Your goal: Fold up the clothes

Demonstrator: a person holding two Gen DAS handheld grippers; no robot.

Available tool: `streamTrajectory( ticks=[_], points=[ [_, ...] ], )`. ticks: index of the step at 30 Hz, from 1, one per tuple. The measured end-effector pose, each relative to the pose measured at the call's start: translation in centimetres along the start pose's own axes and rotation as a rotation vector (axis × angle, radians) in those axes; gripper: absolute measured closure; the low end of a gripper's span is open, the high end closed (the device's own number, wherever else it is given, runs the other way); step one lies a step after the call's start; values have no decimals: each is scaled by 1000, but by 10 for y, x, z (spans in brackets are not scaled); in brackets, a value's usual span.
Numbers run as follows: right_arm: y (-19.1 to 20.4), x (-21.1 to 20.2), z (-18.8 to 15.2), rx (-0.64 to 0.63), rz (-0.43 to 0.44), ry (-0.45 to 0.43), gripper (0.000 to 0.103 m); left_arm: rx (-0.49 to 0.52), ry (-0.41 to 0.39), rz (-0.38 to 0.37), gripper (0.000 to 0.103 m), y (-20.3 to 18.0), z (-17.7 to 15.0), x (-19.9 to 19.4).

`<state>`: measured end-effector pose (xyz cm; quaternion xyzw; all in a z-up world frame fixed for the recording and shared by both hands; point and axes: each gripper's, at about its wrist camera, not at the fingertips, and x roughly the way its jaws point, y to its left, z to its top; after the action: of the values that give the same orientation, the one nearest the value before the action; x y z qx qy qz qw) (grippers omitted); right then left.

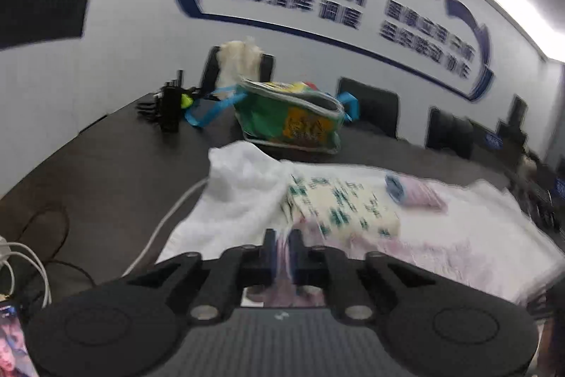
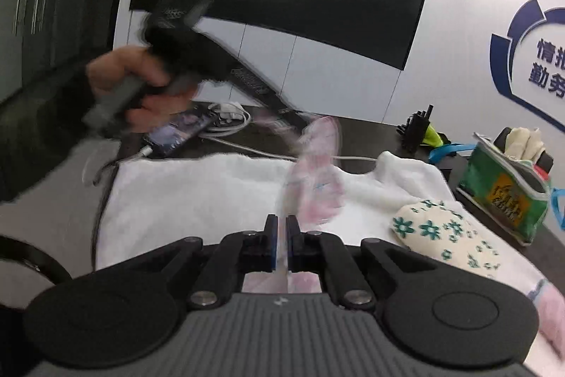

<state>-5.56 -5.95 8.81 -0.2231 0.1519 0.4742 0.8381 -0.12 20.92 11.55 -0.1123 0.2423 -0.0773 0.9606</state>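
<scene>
A thin pink garment hangs stretched in the air between both grippers, blurred. In the right wrist view my right gripper is shut on its near edge. A hand holds the other gripper at upper left, where the far end of the cloth runs. In the left wrist view my left gripper has its jaws close together with pink cloth pinched between them. Below lies a white towel spread on the dark table. A folded cream cloth with green flowers rests on it, with a small folded pink and blue piece beyond.
A green zip bag with blue straps stands behind the towel, beside a black radio set. A phone and white cables lie at the table's left end. Black chairs line the far side under a wall sign.
</scene>
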Motion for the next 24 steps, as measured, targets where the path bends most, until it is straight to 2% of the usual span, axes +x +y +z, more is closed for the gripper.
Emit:
streamTrajectory(
  ticks=[2, 3, 4, 5, 6, 7, 9, 10, 12, 14, 17, 20, 22, 24],
  points=[
    [14, 10, -3, -16, 16, 1, 98, -92, 6, 56, 47, 13, 0, 9],
    [20, 19, -6, -20, 23, 27, 94, -123, 15, 97, 44, 20, -4, 10],
    [26, 27, -8, -26, 29, 55, 90, -147, 20, 130, 44, 25, -12, 7],
    [31, 33, -13, -40, 30, 100, 79, -152, 32, 136, 44, 28, -23, -1],
    [35, 33, -18, -55, 26, 127, 69, -136, 50, 98, 44, 27, -35, -11],
    [35, 26, -23, -64, 23, 121, 65, -119, 67, 61, 44, 27, -47, -21],
    [29, -4, -34, -40, 19, 90, 47, -64, 101, -56, 44, 17, -75, -40],
    [25, -22, -40, -19, 16, 81, 43, -31, 120, -126, 42, 8, -90, -49],
    [20, -63, -58, 30, -26, 118, 27, 33, 164, -264, 42, -18, -120, -59],
    [25, -98, -77, 51, -90, 177, 26, 125, 191, -355, 42, -52, -142, -58],
    [41, -134, -99, 68, -164, 283, 26, 333, 187, -423, 42, -96, -160, -55],
    [54, -153, -115, 79, -215, 341, 27, 481, 190, -366, 42, -117, -171, -47],
    [59, -164, -122, 75, -249, 346, 27, 518, 205, -310, 43, -116, -174, -39],
    [60, -170, -124, 82, -292, 343, 27, 540, 207, -310, 43, -110, -177, -38]
  ],
)
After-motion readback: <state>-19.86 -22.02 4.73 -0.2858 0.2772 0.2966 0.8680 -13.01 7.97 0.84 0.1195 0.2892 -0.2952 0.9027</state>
